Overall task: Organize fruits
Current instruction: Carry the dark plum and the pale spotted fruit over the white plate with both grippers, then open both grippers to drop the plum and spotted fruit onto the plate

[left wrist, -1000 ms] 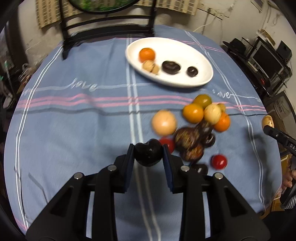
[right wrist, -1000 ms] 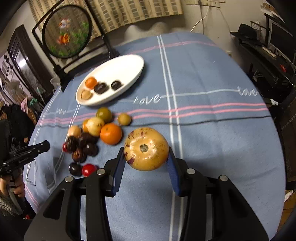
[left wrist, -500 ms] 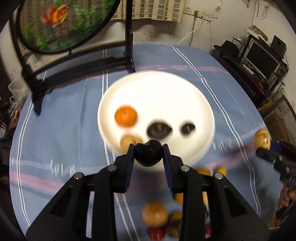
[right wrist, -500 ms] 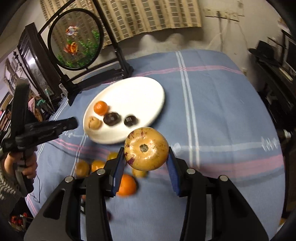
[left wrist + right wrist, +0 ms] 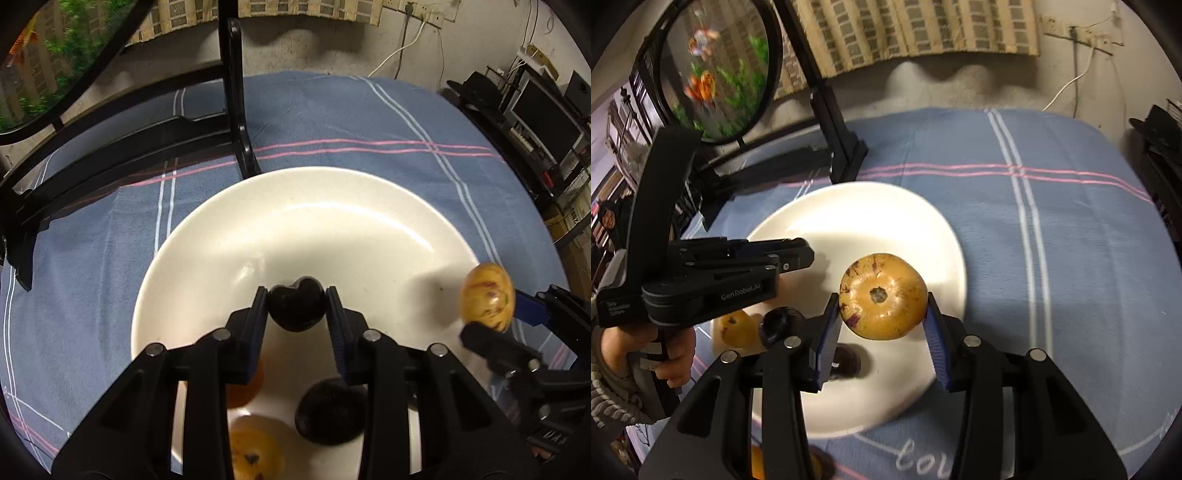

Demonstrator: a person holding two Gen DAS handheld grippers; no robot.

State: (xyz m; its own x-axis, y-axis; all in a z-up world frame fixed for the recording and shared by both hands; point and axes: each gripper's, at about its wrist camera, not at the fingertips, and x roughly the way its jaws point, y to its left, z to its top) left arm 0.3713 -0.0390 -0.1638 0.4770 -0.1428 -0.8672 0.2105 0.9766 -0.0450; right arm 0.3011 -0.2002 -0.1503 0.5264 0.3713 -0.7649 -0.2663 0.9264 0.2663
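Placement | left gripper (image 5: 297, 308) clamped on dark fruit (image 5: 296, 308), right gripper (image 5: 882, 317) clamped on yellow-brown fruit (image 5: 882, 296) | lower both onto bare white plate (image 5: 332, 229) ahead, clear of fruit beneath, release gently.

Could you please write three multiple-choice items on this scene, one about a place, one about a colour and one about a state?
1. Where is the left tool positioned?
A. Over the white plate
B. Over bare tablecloth
C. Beside the monitor

2. What colour is the fruit in the left tool?
A. Bright red
B. Very dark, nearly black
C. Green

3. What is the state of the right tool?
A. Open and empty
B. Lying on the table
C. Shut on the yellow-brown fruit

Answers:
1. A, because the left wrist view shows the plate's white surface all around its tips.
2. B, since the dark fruit between its pads looks almost black against the plate.
3. C, as both blue pads press the sides of the yellow-brown fruit, which hangs above the plate's edge.
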